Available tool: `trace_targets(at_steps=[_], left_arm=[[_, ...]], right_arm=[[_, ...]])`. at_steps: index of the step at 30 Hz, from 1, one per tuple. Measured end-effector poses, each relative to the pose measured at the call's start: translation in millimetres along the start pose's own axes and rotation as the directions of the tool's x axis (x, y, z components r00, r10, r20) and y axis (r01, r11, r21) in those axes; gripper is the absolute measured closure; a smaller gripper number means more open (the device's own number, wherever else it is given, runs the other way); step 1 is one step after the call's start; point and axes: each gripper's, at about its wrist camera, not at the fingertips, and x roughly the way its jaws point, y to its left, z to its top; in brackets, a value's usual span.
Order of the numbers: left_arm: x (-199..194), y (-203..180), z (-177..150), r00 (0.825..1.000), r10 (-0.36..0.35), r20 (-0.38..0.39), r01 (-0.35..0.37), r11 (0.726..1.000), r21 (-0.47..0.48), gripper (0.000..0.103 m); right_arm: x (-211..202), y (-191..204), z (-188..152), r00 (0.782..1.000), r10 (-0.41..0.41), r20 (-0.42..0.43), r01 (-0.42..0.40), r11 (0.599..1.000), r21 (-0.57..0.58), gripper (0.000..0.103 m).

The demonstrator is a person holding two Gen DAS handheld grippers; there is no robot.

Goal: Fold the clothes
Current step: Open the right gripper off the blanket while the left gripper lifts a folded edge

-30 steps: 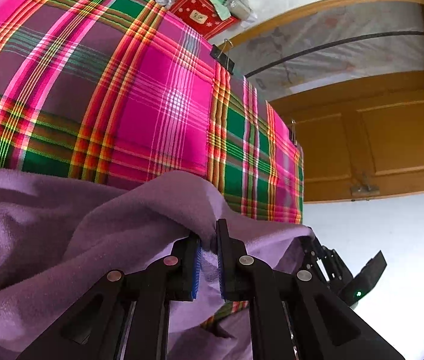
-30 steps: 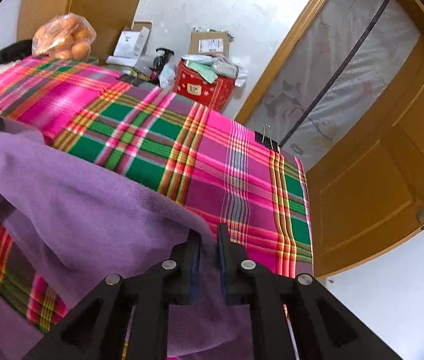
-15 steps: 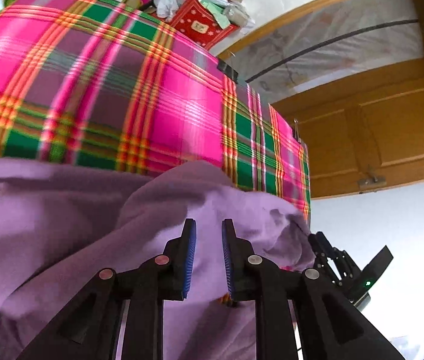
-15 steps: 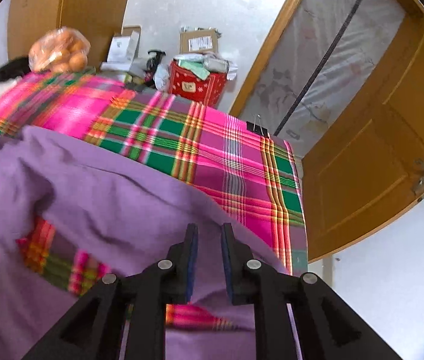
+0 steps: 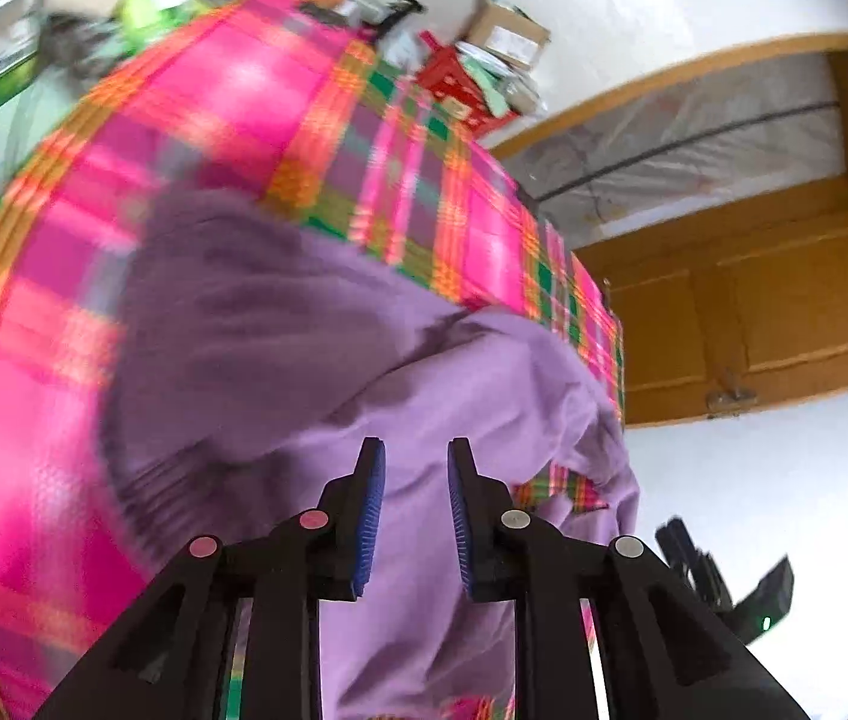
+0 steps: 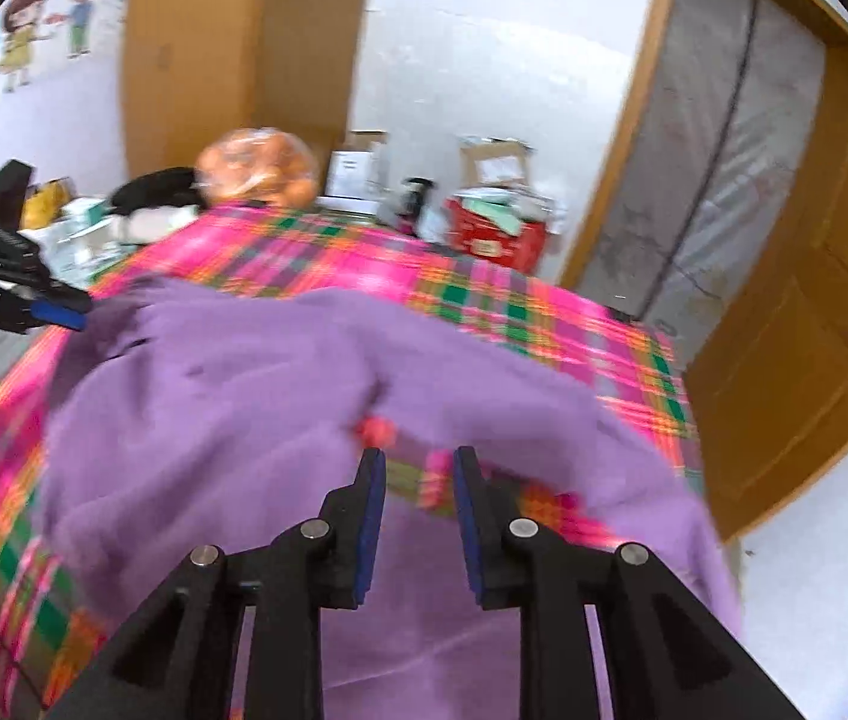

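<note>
A purple fleece garment (image 5: 316, 348) lies rumpled on a table covered with a pink, green and orange plaid cloth (image 5: 232, 96). In the right wrist view the same purple garment (image 6: 232, 396) spreads across the near half of the plaid cloth (image 6: 484, 294), folded over itself with a strip of cloth showing under its edge. My left gripper (image 5: 416, 450) hangs above the garment, its jaws opening with nothing between them. My right gripper (image 6: 418, 456) is likewise above the fabric, jaws opening and empty. The left gripper (image 6: 73, 318) also shows at the left edge of the right wrist view.
A bag of oranges (image 6: 256, 165), cardboard boxes (image 6: 493, 165) and a red box (image 6: 493, 234) crowd the table's far end. A wooden door (image 6: 814, 330) and a plastic-covered doorway (image 6: 712, 144) stand to the right. The right gripper's body (image 5: 730, 594) shows low at the right of the left wrist view.
Both grippers let go of the purple garment, opened and pulled back and upward. The garment dropped onto the plaid cloth, folded over itself.
</note>
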Motion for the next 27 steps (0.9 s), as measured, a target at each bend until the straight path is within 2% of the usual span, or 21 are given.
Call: trace_targets(at_steps=[7, 11, 15, 21, 27], left_arm=[[-35.2, 52.7, -43.9, 0.999, -0.014, 0.040, 0.016, 0.999, -0.048, 0.081], [-40.2, 71.1, -70.0, 0.999, -0.005, 0.042, 0.007, 0.999, -0.047, 0.075], [-35.6, 83.2, -88.2, 0.998, -0.045, 0.043, 0.047, 0.997, -0.054, 0.071], [-21.0, 86.4, -101.0, 0.994, -0.107, 0.026, 0.109, 0.992, -0.062, 0.069], [-1.6, 84.3, -98.6, 0.988, -0.153, -0.011, 0.152, 0.984, -0.097, 0.069]], right_arm=[[-15.7, 73.7, -31.9, 0.985, 0.168, 0.029, -0.167, 0.986, -0.015, 0.079], [-9.6, 107.8, -52.2, 0.980, 0.199, 0.019, -0.198, 0.980, -0.034, 0.076], [-1.6, 134.2, -69.5, 0.968, 0.252, 0.009, -0.252, 0.967, -0.030, 0.075], [2.7, 153.0, -82.0, 0.947, 0.322, 0.017, -0.322, 0.946, 0.019, 0.071], [14.9, 156.9, -88.2, 0.929, 0.369, 0.015, -0.368, 0.924, 0.099, 0.068]])
